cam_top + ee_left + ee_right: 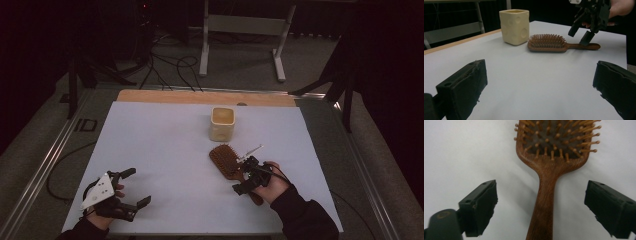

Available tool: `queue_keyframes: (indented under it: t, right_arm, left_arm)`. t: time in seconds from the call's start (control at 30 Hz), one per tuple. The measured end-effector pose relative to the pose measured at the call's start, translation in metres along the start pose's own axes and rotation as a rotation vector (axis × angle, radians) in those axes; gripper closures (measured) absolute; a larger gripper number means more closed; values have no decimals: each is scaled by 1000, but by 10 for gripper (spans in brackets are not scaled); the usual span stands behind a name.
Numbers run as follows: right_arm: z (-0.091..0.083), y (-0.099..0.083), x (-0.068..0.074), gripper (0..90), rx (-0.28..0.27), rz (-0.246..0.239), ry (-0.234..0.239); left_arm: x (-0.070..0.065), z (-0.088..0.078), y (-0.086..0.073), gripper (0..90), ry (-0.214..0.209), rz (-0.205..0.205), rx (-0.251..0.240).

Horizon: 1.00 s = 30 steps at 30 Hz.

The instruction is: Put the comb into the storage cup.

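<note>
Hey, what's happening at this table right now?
A person is working with a gripper in each hand. The right gripper is open and lowered over the handle of a wooden hairbrush, one jaw on each side, not yet closed on it. The brush lies bristles up on the white table, just in front of a cream cup. The left gripper is open too, off to the side and holding nothing.

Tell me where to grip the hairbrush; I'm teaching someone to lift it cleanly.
Grip the hairbrush by its narrow handle, coming down from above. It lies flat with its bristles up, so the head is awkward to pinch. The right gripper already hangs open with one jaw on each side of the handle, well placed to close.
</note>
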State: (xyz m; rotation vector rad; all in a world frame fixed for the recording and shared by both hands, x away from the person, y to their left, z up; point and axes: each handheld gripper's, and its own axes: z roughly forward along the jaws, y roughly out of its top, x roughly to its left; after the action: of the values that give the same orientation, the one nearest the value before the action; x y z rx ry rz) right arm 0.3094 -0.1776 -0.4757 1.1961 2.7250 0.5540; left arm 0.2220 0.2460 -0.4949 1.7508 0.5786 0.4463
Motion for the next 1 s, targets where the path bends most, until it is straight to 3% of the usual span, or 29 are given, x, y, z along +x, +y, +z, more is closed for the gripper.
queue_keyframes:
  t: [0.07,0.2,0.53,0.73,1.0]
  right_arm:
    - [3,1,-1,97,15,17,14]
    - [7,2,-1,99,56,27,-3]
    - [8,10,-1,350,106,11,-35]
    - [12,14,0,398,135,20,-45]
    - [15,18,-1,527,162,33,-58]
  left_arm:
    - [0,0,0,0,0,-1,-1]
    - [0,0,0,0,-1,-2,-2]
    - [0,0,0,0,0,-2,-3]
    - [1,0,0,0,-2,-5,-4]
    - [1,0,0,0,-2,-6,-4]
